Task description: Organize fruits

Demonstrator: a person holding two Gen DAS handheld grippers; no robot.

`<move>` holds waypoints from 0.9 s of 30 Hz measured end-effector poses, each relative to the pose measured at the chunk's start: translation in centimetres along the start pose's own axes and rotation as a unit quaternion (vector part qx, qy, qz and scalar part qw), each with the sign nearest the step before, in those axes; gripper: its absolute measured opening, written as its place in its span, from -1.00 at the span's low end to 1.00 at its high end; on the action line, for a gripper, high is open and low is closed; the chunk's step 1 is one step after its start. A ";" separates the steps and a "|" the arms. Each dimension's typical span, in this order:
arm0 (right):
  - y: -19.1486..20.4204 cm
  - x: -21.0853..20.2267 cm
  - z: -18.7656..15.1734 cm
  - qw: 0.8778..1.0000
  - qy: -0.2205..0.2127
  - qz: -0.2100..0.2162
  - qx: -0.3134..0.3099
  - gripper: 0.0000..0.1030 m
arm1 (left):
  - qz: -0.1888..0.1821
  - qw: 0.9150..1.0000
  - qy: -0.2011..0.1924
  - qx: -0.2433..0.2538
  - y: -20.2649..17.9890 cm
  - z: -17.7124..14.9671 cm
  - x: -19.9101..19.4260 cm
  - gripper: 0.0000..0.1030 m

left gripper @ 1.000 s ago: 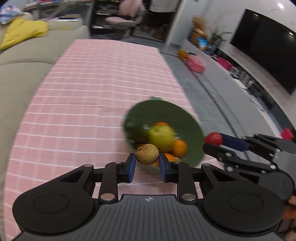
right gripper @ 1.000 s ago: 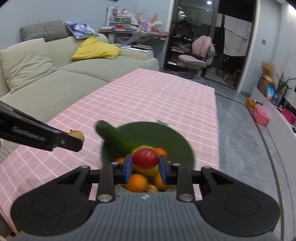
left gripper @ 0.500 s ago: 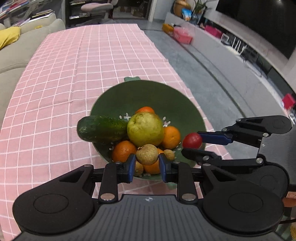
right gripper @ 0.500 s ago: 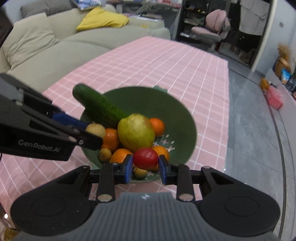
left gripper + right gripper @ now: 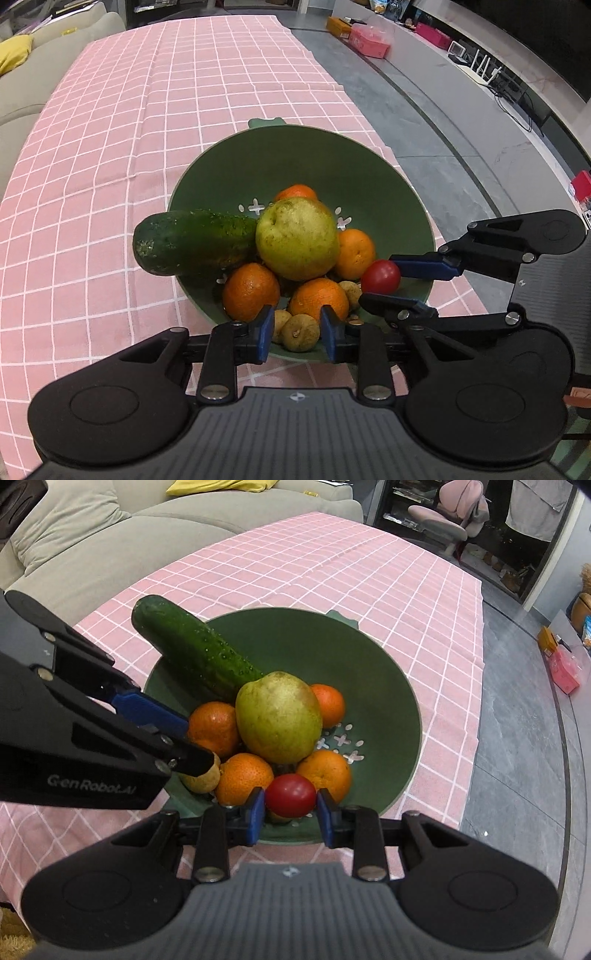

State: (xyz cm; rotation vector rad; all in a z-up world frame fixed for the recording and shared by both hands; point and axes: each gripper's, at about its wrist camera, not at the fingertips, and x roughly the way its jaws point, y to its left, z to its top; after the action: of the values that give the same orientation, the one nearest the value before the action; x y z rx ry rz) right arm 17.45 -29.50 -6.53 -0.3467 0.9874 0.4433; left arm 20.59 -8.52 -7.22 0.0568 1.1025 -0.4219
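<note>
A green colander bowl (image 5: 369, 177) (image 5: 388, 686) stands on the pink checked tablecloth. It holds a cucumber (image 5: 192, 242) (image 5: 192, 646), a pear (image 5: 297, 238) (image 5: 277, 716) and several oranges (image 5: 251, 291). My left gripper (image 5: 297, 330) sits at the bowl's near rim, its jaws slightly apart around a small brown fruit (image 5: 300, 332) that seems to rest among others. My right gripper (image 5: 291, 808) is shut on a red tomato (image 5: 290, 800) (image 5: 380, 276) just above the bowl's near side.
The pink tablecloth (image 5: 147, 110) covers the table, whose right edge drops to a grey floor (image 5: 424, 122). A beige sofa (image 5: 92, 535) lies to the left. A pink chair (image 5: 443, 520) stands beyond the table.
Both grippers have moved down and closer to the bowl. The left jaws have widened around the brown fruit, which now sits low at the bowl's near rim.
</note>
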 end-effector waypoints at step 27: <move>2.7 -16.7 -2.3 0.964 -0.235 -0.082 0.099 0.70 | 0.114 0.953 -0.282 0.003 -1.6 -6.1 -17.4 0.79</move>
State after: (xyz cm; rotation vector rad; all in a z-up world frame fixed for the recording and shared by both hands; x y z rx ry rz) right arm 6.52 -31.56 6.39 -0.1293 0.5276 0.2552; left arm 8.22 -3.19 5.49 0.0640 0.5215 -0.2101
